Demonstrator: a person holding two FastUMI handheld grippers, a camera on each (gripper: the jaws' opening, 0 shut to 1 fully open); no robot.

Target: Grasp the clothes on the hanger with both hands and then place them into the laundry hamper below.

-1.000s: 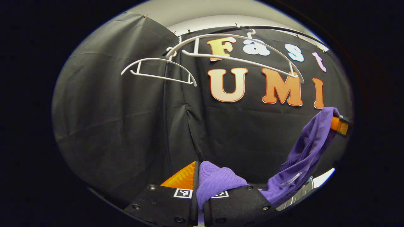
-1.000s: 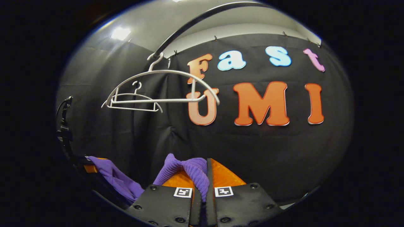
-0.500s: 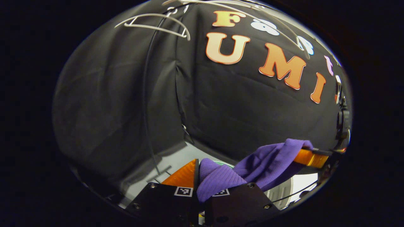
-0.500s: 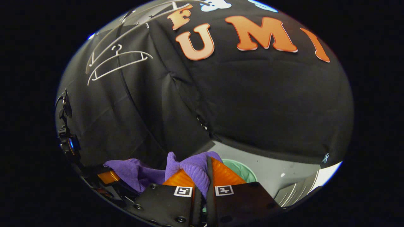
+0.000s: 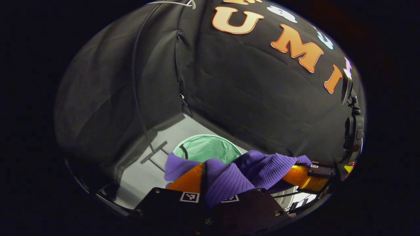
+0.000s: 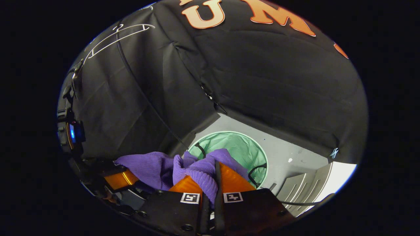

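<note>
Both grippers (image 5: 205, 173) (image 6: 210, 177) stretch purple garment (image 5: 259, 168) roughly level above hamper (image 6: 241, 146).

Dimly lit overall, with the black booth wall (image 5: 249, 98) swallowing most of the light. Brightest on the pale grey floor (image 6: 288, 154) and the mint-green hamper (image 6: 239, 147), lit evenly from above. Soft shadow thrown across the floor (image 5: 164, 131) beneath the cloth's hem. Strongly bowed by the fisheye lens toward the edges (folds and a thin cable curved). Sharp at centre, softer and darker at the rim. Slight sheen on the orange fingers (image 6: 229, 178); no harsh glare elsewhere.
</note>
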